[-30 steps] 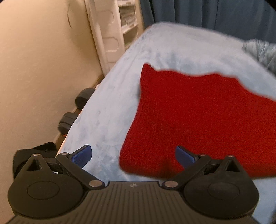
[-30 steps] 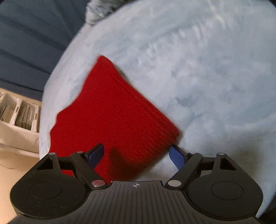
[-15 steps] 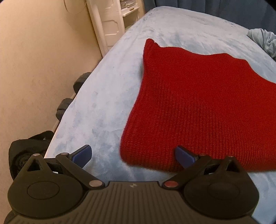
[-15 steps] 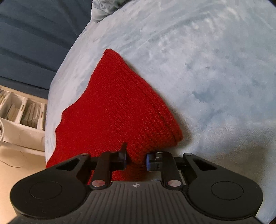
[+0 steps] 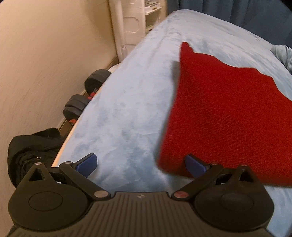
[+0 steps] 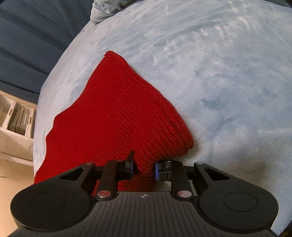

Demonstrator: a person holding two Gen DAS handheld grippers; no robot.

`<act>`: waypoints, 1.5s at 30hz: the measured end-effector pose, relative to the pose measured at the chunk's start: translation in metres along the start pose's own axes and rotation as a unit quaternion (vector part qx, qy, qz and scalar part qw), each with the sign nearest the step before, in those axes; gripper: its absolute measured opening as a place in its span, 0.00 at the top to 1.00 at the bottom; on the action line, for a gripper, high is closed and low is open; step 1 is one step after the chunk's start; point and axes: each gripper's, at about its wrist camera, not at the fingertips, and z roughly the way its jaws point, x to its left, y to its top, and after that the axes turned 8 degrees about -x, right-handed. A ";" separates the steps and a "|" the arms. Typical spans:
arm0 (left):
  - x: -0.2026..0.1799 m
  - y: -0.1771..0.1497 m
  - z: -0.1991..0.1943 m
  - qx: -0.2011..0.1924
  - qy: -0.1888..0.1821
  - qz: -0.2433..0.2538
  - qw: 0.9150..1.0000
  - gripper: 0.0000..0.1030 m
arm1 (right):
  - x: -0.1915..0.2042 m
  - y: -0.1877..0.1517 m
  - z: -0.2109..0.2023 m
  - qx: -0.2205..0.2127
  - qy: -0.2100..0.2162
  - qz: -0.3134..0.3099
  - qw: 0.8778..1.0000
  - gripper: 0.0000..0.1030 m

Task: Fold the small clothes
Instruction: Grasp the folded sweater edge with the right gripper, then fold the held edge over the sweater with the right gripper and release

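A red knit garment [image 5: 228, 113] lies flat on the pale blue bed cover [image 5: 127, 102]. In the left wrist view my left gripper [image 5: 140, 162] is open just above the cover. Its right finger [image 5: 196, 165] is at the garment's near left corner and its left finger is over bare cover. In the right wrist view the red knit garment [image 6: 124, 109] spreads away from me. My right gripper [image 6: 144, 168] pinches a bunched fold of its near edge between its pads, and its jaws are opening slightly with the fabric still pressed between them.
The bed's left edge drops to a beige floor with dumbbells [image 5: 87, 94] and a black bag [image 5: 31, 145]. A white shelf unit [image 5: 135, 21] stands past the bed. Dark blue curtains [image 6: 32, 40] hang behind, and a pale crumpled cloth [image 6: 104, 9] lies at the far edge.
My right gripper went from wide open to closed on the garment's near edge. My left gripper shifted left and lower, so the garment now sits further right in its view.
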 end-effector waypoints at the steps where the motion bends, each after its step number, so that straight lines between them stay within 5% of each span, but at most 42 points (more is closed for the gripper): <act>1: 0.006 0.000 -0.002 -0.002 0.007 -0.007 1.000 0.00 | 0.000 -0.001 0.001 -0.001 -0.004 -0.004 1.000 0.76; 6: 0.031 -0.007 0.012 0.009 0.049 -0.020 0.999 0.00 | 0.012 -0.003 0.003 -0.007 -0.031 -0.035 0.999 0.76; 10: 0.037 -0.010 0.022 0.006 -0.001 -0.042 0.999 0.00 | 0.059 0.000 -0.018 -0.050 -0.063 -0.110 0.991 0.84; 13: 0.037 -0.009 0.024 -0.003 -0.011 -0.050 0.999 0.00 | 0.140 -0.012 -0.048 -0.127 -0.045 -0.272 0.953 0.85; 16: 0.045 -0.011 0.025 0.008 -0.024 -0.076 0.997 0.00 | 0.226 -0.061 -0.072 -0.190 0.004 -0.447 0.874 0.85; 18: 0.050 -0.010 0.022 0.007 -0.033 -0.098 0.995 0.00 | 0.269 -0.120 -0.082 -0.212 0.049 -0.559 0.800 0.85; 19: 0.053 -0.009 0.022 0.006 -0.037 -0.107 0.994 0.00 | 0.284 -0.161 -0.086 -0.211 0.081 -0.618 0.753 0.85; 21: 0.061 -0.008 0.021 0.006 -0.043 -0.129 0.991 0.00 | 0.290 -0.235 -0.085 -0.177 0.141 -0.715 0.661 0.85; 23: 0.070 -0.008 0.022 0.009 -0.047 -0.159 0.986 0.00 | 0.277 -0.292 -0.075 -0.123 0.178 -0.776 0.592 0.85; 24: 0.075 -0.007 0.022 0.010 -0.049 -0.177 0.983 0.00 | 0.266 -0.315 -0.067 -0.087 0.188 -0.797 0.568 0.85; 26: 0.085 -0.008 0.021 0.011 -0.062 -0.206 0.976 0.00 | 0.248 -0.341 -0.056 -0.054 0.191 -0.816 0.543 0.83; 28: 0.087 -0.007 0.020 0.010 -0.066 -0.213 0.975 0.00 | 0.238 -0.348 -0.055 -0.079 0.181 -0.822 0.534 0.82; 31: 0.087 -0.007 0.017 0.008 -0.073 -0.213 0.974 0.00 | 0.240 -0.334 -0.057 -0.058 0.195 -0.802 0.562 0.73; 37: 0.095 -0.006 -0.003 -0.050 -0.123 -0.238 0.962 0.00 | 0.220 -0.336 -0.072 -0.035 0.238 -0.821 0.517 0.80; 39: 0.091 -0.004 -0.012 -0.079 -0.146 -0.229 0.959 0.00 | 0.220 -0.336 -0.073 -0.036 0.238 -0.818 0.523 0.80; 43: 0.060 -0.002 -0.016 -0.086 -0.178 -0.152 0.968 0.00 | 0.221 -0.329 -0.078 -0.006 0.265 -0.801 0.537 0.54; 45: 0.044 -0.003 -0.009 -0.068 -0.168 -0.115 0.977 0.00 | 0.223 -0.315 -0.091 0.017 0.267 -0.783 0.562 0.56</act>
